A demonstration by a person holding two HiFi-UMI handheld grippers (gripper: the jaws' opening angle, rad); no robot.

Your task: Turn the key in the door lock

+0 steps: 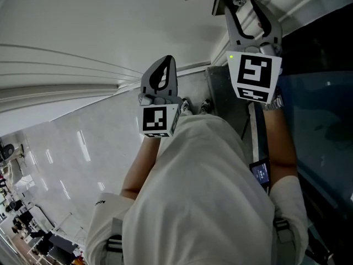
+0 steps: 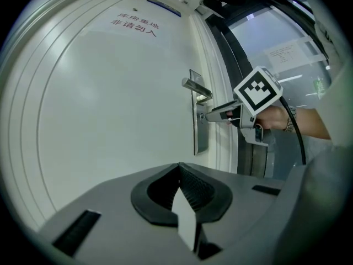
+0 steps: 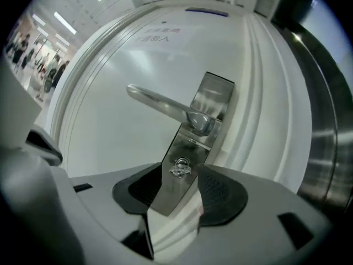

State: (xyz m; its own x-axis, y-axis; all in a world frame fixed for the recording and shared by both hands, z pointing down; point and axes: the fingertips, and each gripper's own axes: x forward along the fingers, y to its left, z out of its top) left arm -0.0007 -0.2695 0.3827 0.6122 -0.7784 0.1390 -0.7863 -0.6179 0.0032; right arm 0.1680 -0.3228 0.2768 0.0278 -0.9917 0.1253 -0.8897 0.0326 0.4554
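Right gripper (image 3: 180, 173), centre frame: jaws spread either side of the key (image 3: 180, 167) in the lock plate (image 3: 194, 142). Left gripper (image 2: 178, 168), lower centre: jaws pressed together.

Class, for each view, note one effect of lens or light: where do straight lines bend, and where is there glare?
Head view: light streaks glint on the floor. Left gripper view: the door mouldings bow, corners go black. Right gripper view: same bowing; the handle and lock plate shine.

The door (image 2: 99, 120) is white with red lettering (image 2: 134, 26). The lock plate (image 3: 168, 194) and lever handle (image 3: 160, 105) are silvery. The marker cubes (image 1: 254, 75) carry black-and-white squares.
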